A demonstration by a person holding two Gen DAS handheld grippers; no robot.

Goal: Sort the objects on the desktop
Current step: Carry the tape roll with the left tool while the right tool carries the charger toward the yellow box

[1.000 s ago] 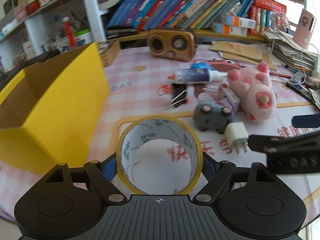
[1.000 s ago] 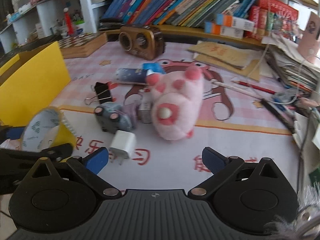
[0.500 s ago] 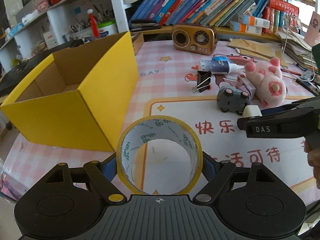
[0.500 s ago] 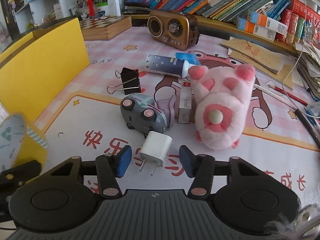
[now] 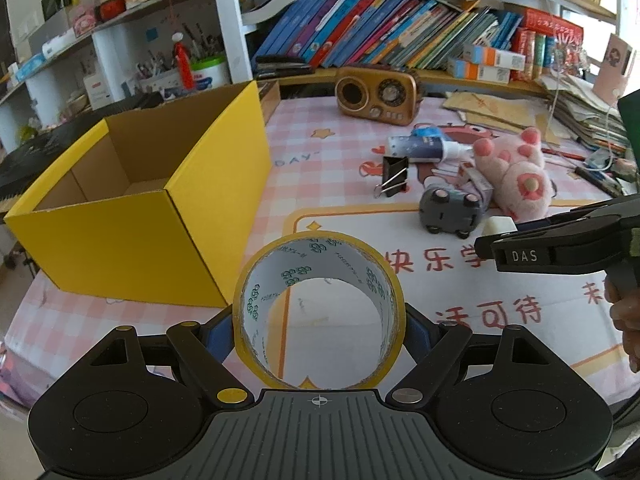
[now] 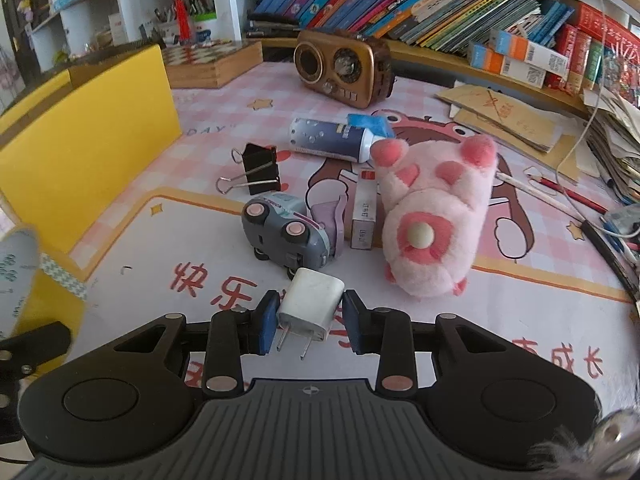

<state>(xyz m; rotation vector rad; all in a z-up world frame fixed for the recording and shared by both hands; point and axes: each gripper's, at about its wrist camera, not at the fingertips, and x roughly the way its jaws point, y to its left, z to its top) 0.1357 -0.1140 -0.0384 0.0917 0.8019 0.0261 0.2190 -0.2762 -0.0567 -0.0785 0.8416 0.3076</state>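
A roll of yellow tape (image 5: 312, 264) stands upright between the pads of my left gripper (image 5: 320, 332), which is shut on it above the table's near edge. The open yellow cardboard box (image 5: 120, 240) stands to its left. My right gripper (image 6: 308, 316) is closing its jaws on a white charger plug (image 6: 310, 300), prongs toward the camera, and both blue pads touch its sides. In the left wrist view the right gripper (image 5: 520, 254) reaches in from the right, and the plug (image 5: 500, 225) peeks out behind its tip.
Beyond the plug lie a grey toy car (image 6: 284, 232), a pink plush (image 6: 432, 224), a small white carton (image 6: 364, 216), a black binder clip (image 6: 260, 168) and a blue tube (image 6: 332, 140). A brown radio (image 6: 340, 64), books and paper stacks line the back and right.
The right jaws went from wide open to pressing on the white plug. The left gripper pulled back and up with the tape, so the yellow box now shows whole.
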